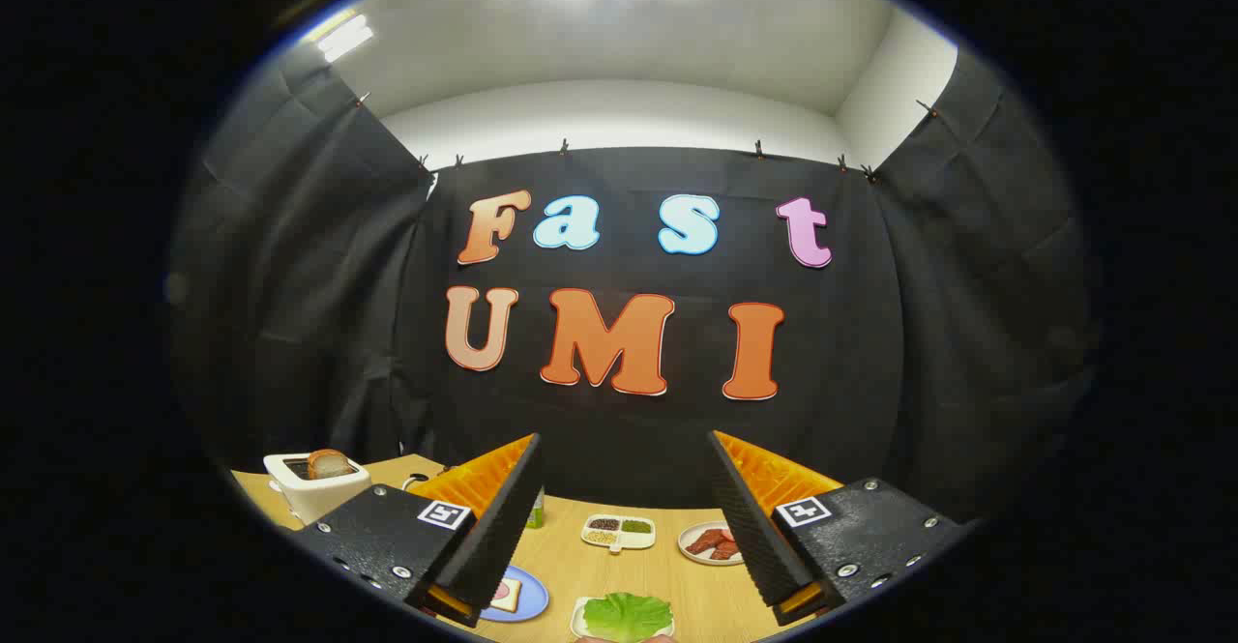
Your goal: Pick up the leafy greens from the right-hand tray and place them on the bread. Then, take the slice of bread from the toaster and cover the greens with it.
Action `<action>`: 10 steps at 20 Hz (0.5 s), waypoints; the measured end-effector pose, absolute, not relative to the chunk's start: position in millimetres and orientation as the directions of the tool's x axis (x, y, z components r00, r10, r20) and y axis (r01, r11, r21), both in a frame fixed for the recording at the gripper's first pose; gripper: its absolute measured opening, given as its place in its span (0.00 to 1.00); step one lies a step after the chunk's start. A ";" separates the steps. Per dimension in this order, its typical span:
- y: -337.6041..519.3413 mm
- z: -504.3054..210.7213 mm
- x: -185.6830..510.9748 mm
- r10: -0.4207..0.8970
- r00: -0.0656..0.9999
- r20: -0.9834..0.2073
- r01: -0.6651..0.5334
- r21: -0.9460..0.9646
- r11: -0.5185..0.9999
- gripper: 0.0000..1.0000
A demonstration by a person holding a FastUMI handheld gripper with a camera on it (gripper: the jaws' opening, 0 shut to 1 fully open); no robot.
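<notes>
My gripper (624, 488) is held high above the wooden table, its two fingers (493, 527) spread wide and open with nothing between them. Below the gap between the fingers, a green lettuce leaf (627, 614) lies on a small white tray (580, 616). To its left, partly hidden by the left finger, a slice of bread (506, 595) rests on a blue plate (532, 597). Beyond the left finger, a white toaster (314, 490) stands on the table with a browned slice of bread (330, 464) sticking out of its slot.
Ahead between the fingers stands a white divided dish (619, 533) with dark, green and yellow fillings. To its right a plate of reddish meat slices (711, 542) is partly hidden by the right finger. A small green bottle (535, 510) peeks out behind the left finger.
</notes>
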State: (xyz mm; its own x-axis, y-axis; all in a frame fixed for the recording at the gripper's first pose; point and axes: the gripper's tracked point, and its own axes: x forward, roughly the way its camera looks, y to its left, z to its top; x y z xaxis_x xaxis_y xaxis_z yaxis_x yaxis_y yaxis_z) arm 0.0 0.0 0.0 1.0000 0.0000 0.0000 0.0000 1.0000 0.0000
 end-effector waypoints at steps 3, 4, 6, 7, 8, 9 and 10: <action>2.8 -4.8 2.8 0.002 1.000 -0.009 -0.002 -0.007 1.000 0.99; 3.9 -5.9 3.0 0.004 1.000 -0.014 -0.004 -0.002 1.000 0.99; 9.9 -6.2 2.2 0.021 1.000 -0.019 -0.021 0.008 1.000 0.99; 13.2 -6.1 1.9 0.031 0.999 -0.020 -0.031 0.006 1.000 0.99; 14.0 -6.5 1.9 0.033 0.999 -0.019 -0.033 0.001 0.999 0.99; 14.4 -6.9 1.3 0.032 0.999 -0.019 -0.032 -0.007 0.999 0.99; 15.5 -6.8 -0.4 0.031 0.999 -0.016 -0.031 -0.016 0.999 0.99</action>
State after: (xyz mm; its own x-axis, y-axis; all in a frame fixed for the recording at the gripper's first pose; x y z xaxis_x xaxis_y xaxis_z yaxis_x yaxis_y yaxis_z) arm -0.4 15.5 -6.8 0.9994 0.0309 -0.0163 -0.0312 0.9994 -0.0161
